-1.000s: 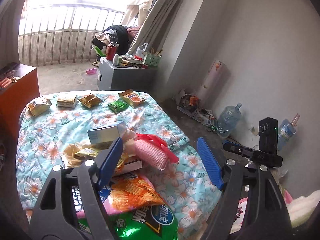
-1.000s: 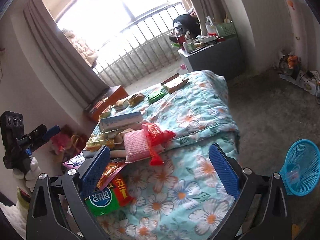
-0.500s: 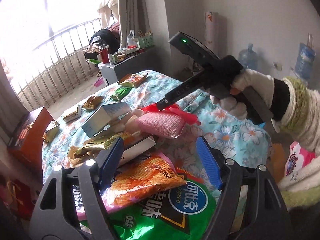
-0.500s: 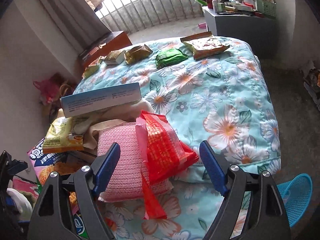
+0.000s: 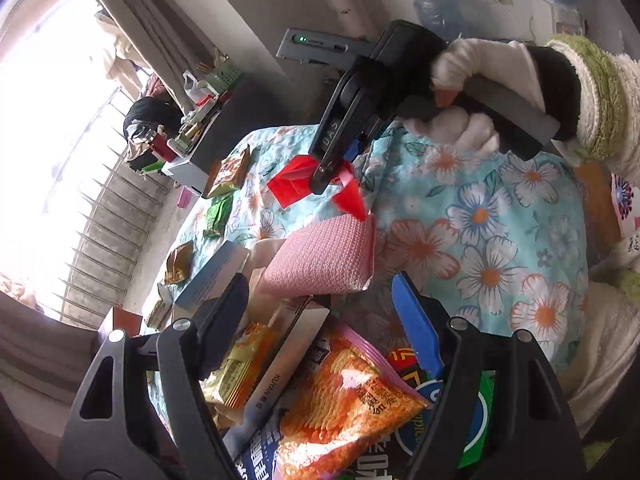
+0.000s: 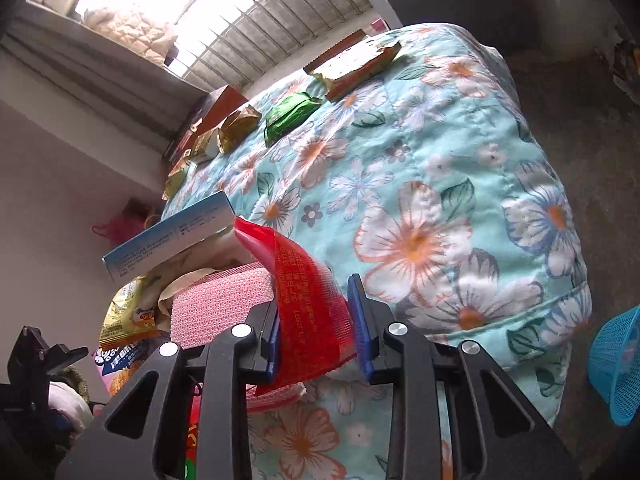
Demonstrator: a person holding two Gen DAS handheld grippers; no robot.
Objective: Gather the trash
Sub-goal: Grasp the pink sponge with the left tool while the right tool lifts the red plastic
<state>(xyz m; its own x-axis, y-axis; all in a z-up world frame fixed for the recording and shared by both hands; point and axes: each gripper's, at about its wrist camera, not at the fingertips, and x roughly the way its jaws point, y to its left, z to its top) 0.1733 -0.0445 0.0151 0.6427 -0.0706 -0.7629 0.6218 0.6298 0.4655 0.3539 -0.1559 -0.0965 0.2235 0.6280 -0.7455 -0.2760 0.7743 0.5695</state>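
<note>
My right gripper [image 6: 316, 328] is shut on a red plastic wrapper [image 6: 304, 292], which stands up between the blue pads above a pink mesh sponge pack [image 6: 216, 304]. In the left wrist view the right gripper [image 5: 332, 176] pinches the same red wrapper [image 5: 292, 184] over the pink pack [image 5: 320, 256]. My left gripper [image 5: 320, 320] is open and empty, hovering over an orange snack bag [image 5: 344, 408] and a green bag [image 5: 476, 432]. A blue-white box [image 6: 172, 236] lies beside the pile.
Several small wrappers, green [image 6: 292, 116], gold [image 6: 240, 124] and orange [image 6: 352, 64], lie in a row on the far side of the floral quilt [image 6: 440, 200]. A blue mesh basket [image 6: 618, 364] stands on the floor at right. A grey cabinet [image 5: 208, 140] stands by the window.
My right gripper has moved down onto the pile and closed on the red wrapper, lifting its end. The left gripper has tilted and stays open.
</note>
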